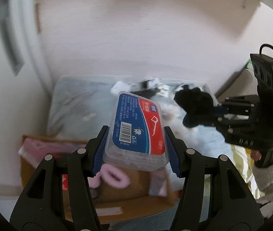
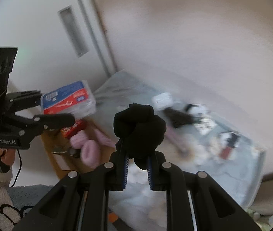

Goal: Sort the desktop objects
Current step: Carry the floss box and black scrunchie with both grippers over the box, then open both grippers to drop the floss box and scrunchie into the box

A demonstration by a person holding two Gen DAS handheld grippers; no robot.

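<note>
My left gripper [image 1: 135, 152] is shut on a clear plastic floss-pick box [image 1: 136, 129] with a blue and red label, held in the air above a cardboard box [image 1: 136, 207]. It also shows in the right wrist view [image 2: 69, 100], with the left gripper [image 2: 57, 109] at the left. My right gripper [image 2: 137, 171] is shut on a black knotted cloth bundle [image 2: 139, 127], held above a clear plastic bin [image 2: 251, 173]. The bundle [image 1: 194, 105] and right gripper [image 1: 219, 113] also show at the right of the left wrist view.
The cardboard box [image 2: 59, 161] holds pink fluffy items [image 1: 115, 177], a red pack [image 2: 74, 129] and keys [image 2: 67, 151]. The clear bin [image 1: 69, 104] holds mixed black and white items [image 2: 180, 115]. A white wall and a door [image 2: 40, 38] stand behind.
</note>
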